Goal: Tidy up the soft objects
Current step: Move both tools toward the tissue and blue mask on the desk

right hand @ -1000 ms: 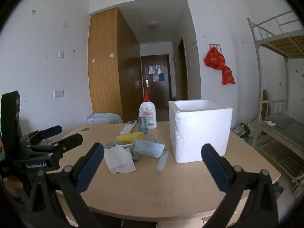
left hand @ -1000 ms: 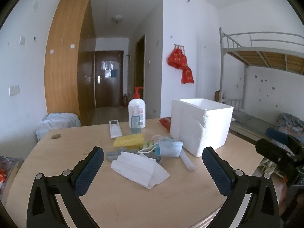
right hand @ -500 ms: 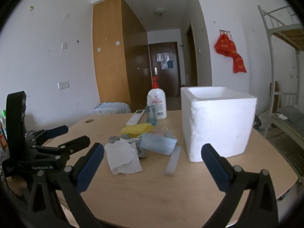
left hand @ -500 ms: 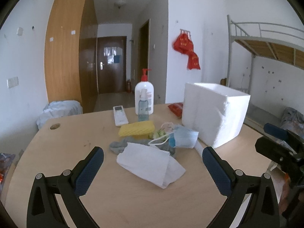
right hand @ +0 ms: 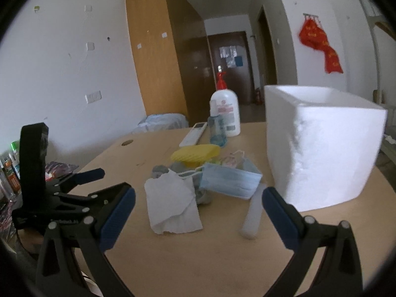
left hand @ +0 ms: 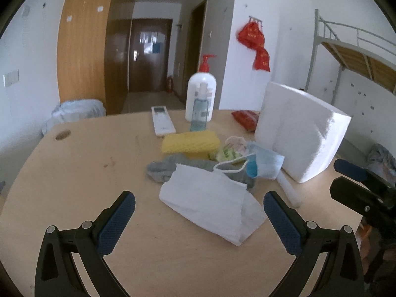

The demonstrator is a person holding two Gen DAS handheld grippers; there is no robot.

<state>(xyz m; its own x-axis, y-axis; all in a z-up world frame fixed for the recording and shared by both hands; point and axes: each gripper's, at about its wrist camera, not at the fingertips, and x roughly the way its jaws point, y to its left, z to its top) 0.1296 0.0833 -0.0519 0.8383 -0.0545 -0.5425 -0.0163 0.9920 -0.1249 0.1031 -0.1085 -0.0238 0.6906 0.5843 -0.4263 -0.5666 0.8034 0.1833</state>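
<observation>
Moved: both grippers came closer to the pile.
Left gripper (left hand: 199,211): wide, empty — aimed at white tissue (left hand: 210,203).
Right gripper (right hand: 198,212): wide, empty.

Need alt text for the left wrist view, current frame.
Open left tongs hover empty above a wooden table, aimed at a crumpled white tissue. Behind it lie a grey sock, yellow sponge and blue face mask, beside a white foam box.

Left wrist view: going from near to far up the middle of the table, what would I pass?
White tissue → grey sock → yellow sponge → small blue spray bottle → white pump bottle.
</observation>
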